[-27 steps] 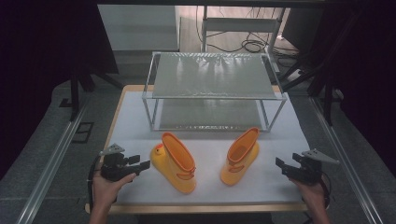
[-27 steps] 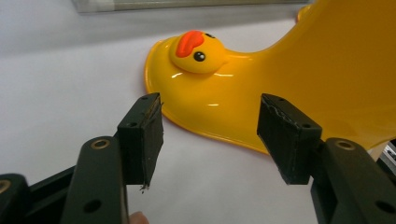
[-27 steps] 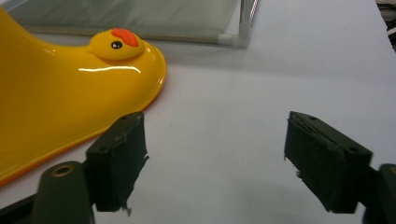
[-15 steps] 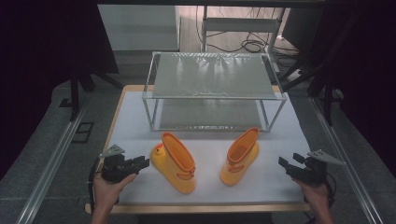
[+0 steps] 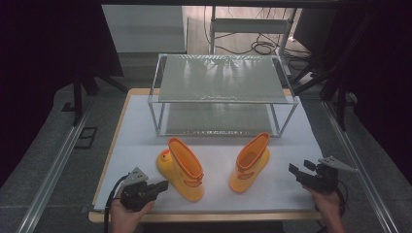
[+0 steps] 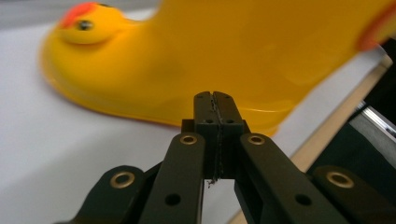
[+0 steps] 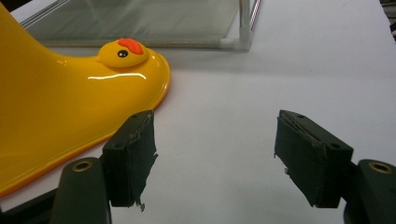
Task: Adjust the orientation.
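Standing at lower centre of the high view are two yellow boots: left boot [image 5: 180,168], right boot [image 5: 250,161]. Lower left, the left gripper [image 5: 163,185] is pressed closed, empty. Lower right, the right gripper [image 5: 294,171] is spread wide.

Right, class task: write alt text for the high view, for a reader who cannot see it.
Two yellow duck boots stand on a white table before a two-tier wire shelf. The left gripper, shut, points at the left boot; the right gripper, open, sits right of the other.
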Action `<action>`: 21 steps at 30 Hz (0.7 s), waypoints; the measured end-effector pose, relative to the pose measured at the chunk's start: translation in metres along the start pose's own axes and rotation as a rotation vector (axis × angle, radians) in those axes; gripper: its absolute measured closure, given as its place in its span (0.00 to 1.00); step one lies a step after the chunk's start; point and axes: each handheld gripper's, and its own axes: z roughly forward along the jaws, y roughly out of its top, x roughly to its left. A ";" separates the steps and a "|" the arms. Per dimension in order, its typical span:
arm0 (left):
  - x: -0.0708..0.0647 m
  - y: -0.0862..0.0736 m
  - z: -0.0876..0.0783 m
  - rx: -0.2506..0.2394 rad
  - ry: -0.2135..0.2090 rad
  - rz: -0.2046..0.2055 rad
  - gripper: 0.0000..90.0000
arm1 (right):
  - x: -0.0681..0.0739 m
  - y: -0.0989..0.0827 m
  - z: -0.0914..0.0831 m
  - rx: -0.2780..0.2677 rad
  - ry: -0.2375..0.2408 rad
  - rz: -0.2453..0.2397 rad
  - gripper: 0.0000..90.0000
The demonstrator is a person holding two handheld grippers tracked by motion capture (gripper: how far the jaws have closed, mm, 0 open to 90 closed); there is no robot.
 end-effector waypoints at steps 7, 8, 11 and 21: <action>-0.032 0.001 0.010 -0.006 -0.058 0.052 1.00 | 0.000 -0.001 0.002 0.005 -0.003 0.001 0.32; -0.037 0.001 0.012 -0.002 -0.062 0.062 1.00 | 0.000 -0.001 0.002 0.006 -0.005 0.003 0.33; -0.053 0.001 0.025 0.008 -0.077 0.093 1.00 | -0.001 -0.002 0.002 0.003 -0.007 0.005 0.33; -0.081 -0.001 0.064 -0.045 -0.009 0.106 1.00 | -0.003 -0.003 0.002 0.004 -0.009 0.014 0.33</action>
